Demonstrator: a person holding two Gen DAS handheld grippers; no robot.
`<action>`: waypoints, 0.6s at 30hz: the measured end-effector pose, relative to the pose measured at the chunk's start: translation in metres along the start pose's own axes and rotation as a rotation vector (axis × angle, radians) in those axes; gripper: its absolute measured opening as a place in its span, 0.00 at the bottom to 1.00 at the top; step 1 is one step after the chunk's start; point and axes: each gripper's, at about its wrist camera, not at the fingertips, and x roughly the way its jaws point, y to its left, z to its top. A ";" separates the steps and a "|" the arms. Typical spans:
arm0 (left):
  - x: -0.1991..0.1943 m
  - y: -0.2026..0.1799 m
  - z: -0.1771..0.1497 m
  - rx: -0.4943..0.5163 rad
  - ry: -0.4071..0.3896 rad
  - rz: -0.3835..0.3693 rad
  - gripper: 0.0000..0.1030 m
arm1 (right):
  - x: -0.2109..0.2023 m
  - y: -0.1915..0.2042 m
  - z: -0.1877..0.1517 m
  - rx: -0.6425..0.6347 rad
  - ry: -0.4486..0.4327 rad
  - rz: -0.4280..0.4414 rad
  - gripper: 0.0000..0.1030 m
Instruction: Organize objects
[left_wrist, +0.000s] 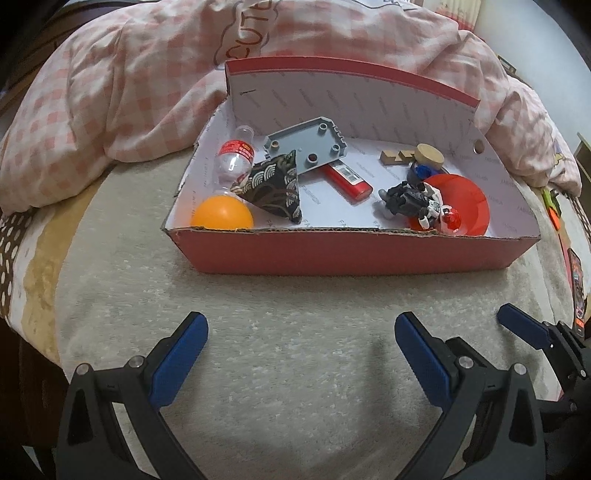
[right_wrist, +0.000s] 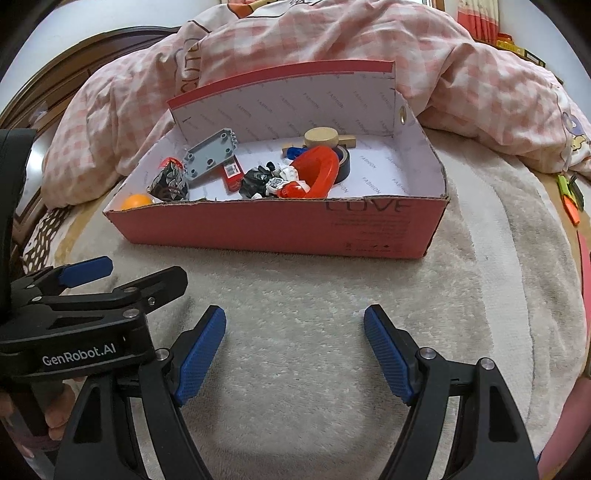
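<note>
The left gripper (left_wrist: 301, 354) hovers at six o'clock over the beige blanket (left_wrist: 295, 295), jaws apart and empty. At twelve o'clock the red box (left_wrist: 351, 251) holds an orange ball (left_wrist: 221, 214), a patterned pouch (left_wrist: 275, 184), a grey plate (left_wrist: 306, 144), a lighter (left_wrist: 349, 181) and a toy figure (left_wrist: 413, 201). At three o'clock the right gripper (right_wrist: 295, 350) is likewise spread and empty.

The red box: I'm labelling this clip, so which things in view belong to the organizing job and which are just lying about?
Job:
red box
orange ball
small bottle
patterned pouch
grey plate
red lighter
toy robot
red bowl

Lying about:
pink checked quilt
beige blanket
</note>
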 end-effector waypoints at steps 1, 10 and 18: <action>0.000 0.000 0.000 0.000 0.001 -0.001 1.00 | 0.000 0.000 0.000 -0.002 -0.001 0.000 0.77; 0.001 0.000 0.000 -0.007 0.000 -0.001 1.00 | 0.002 0.000 -0.001 0.006 -0.004 0.006 0.77; 0.001 0.000 -0.001 -0.011 -0.001 -0.008 1.00 | 0.002 -0.001 -0.001 0.005 -0.004 0.006 0.77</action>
